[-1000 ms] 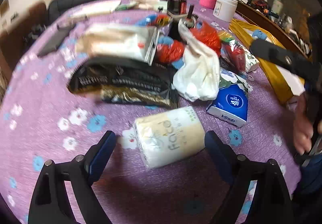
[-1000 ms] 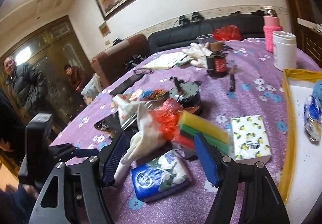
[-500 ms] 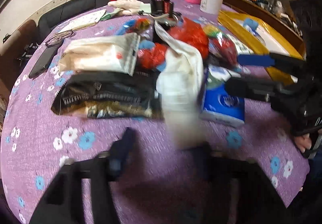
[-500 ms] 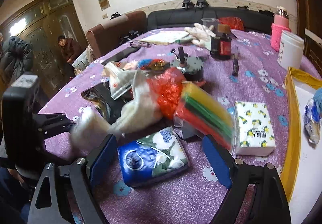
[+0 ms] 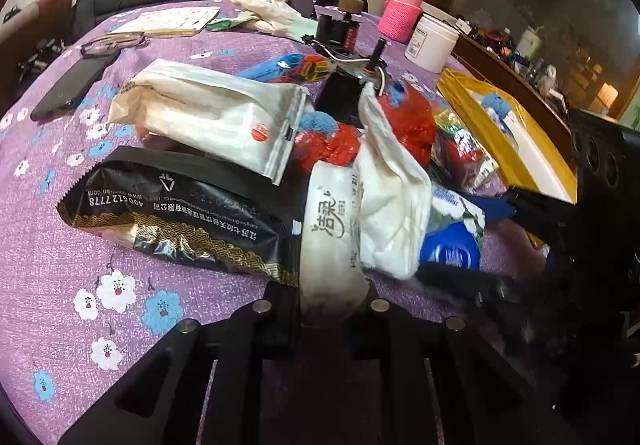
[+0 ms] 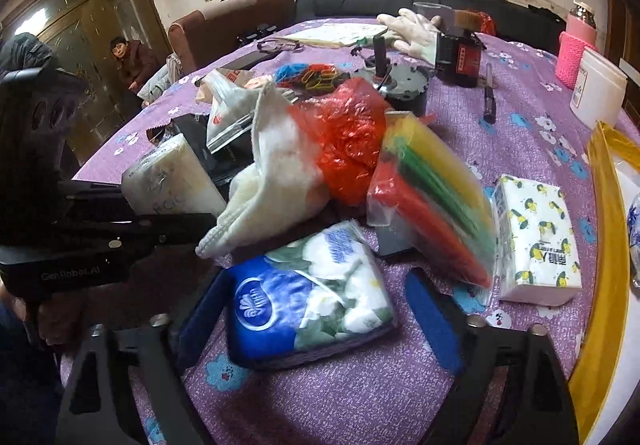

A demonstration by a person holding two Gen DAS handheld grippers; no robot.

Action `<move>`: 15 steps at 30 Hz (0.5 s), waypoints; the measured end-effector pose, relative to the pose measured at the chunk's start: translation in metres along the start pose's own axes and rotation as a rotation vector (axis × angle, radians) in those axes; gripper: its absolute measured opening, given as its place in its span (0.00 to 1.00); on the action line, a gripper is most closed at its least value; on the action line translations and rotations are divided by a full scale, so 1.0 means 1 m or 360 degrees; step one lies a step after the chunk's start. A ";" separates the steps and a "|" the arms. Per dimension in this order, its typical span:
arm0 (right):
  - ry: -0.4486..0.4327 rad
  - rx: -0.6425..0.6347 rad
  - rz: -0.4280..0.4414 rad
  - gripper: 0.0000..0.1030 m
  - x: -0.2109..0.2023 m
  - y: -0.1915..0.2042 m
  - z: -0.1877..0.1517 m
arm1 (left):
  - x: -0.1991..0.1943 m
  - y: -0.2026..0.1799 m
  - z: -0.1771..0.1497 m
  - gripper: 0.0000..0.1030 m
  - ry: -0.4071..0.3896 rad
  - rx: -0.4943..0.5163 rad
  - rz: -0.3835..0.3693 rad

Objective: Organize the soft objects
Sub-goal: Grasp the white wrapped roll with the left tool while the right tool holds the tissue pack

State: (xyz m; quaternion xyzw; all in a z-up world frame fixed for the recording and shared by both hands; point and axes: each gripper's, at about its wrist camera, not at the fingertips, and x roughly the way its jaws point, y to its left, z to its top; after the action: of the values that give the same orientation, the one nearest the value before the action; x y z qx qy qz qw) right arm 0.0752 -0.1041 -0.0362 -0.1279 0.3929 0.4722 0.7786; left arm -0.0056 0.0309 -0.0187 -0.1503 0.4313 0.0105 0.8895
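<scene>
Left tongs [image 5: 332, 297] are clamped tight on the white tissue pack [image 5: 330, 241], squashing it so it won't slip. Right tongs [image 6: 316, 309] straddle the blue tissue pack [image 6: 308, 293] near the worktop [image 6: 360, 397] edge, closing, not yet gripping.

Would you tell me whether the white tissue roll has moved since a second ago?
Yes. The white tissue roll, shut in the left gripper, now stands upright against the black pouch, no longer lying apart from it.
</scene>
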 end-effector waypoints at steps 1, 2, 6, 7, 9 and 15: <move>-0.0004 0.0016 0.0003 0.75 0.000 -0.002 0.000 | 0.000 0.002 0.001 0.13 -0.0005 -0.0021 -0.0007; -0.0009 0.0034 0.0012 0.73 -0.001 -0.004 0.000 | 0.000 0.006 0.002 0.13 -0.0011 -0.0032 -0.0005; -0.0074 0.0132 0.0117 0.55 -0.010 -0.014 0.002 | -0.005 0.011 0.004 0.13 -0.0067 -0.0060 0.0035; -0.0092 0.0146 0.0146 0.52 -0.012 -0.014 0.003 | -0.006 0.011 0.004 0.13 -0.0083 -0.0058 0.0035; -0.0125 0.0148 0.0174 0.38 -0.017 -0.013 0.004 | -0.008 0.006 0.003 0.13 -0.0099 -0.0027 0.0026; -0.0130 -0.0014 0.0125 0.51 -0.019 0.008 0.002 | -0.014 0.004 0.003 0.13 -0.0148 -0.0008 0.0035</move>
State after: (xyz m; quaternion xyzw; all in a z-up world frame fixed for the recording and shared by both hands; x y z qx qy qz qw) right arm 0.0648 -0.1115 -0.0198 -0.0965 0.3634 0.5089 0.7744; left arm -0.0128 0.0374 -0.0070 -0.1471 0.3912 0.0282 0.9081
